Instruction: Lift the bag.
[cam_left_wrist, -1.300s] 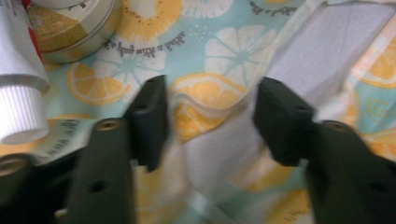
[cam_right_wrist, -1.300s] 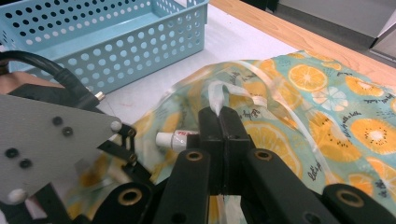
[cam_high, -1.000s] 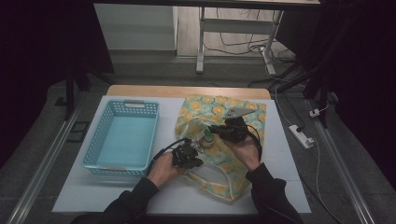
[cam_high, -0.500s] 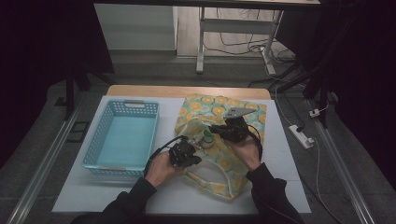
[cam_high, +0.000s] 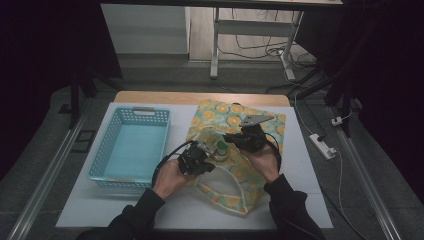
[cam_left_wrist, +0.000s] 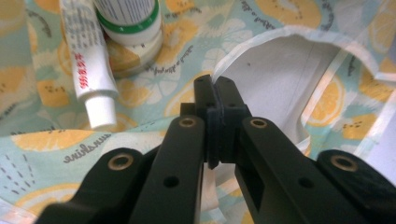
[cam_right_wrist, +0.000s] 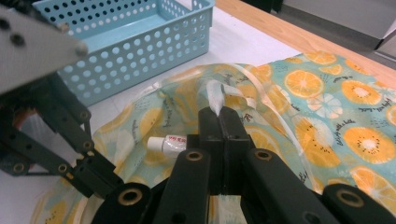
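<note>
A soft cloth bag with orange slices printed on it (cam_high: 235, 150) lies on the white table (cam_high: 310, 200), just beside a light blue plastic basket with holes (cam_high: 131, 147). The left gripper (cam_left_wrist: 215, 93) is pinched tight on the bag's pale edge at its opening. The right gripper (cam_right_wrist: 220, 116) is pinched tight on the bag's white strap. A white tube with a white cap (cam_left_wrist: 91, 65) lies on the cloth, touching a round white jar with a green ring (cam_left_wrist: 133, 23).
</note>
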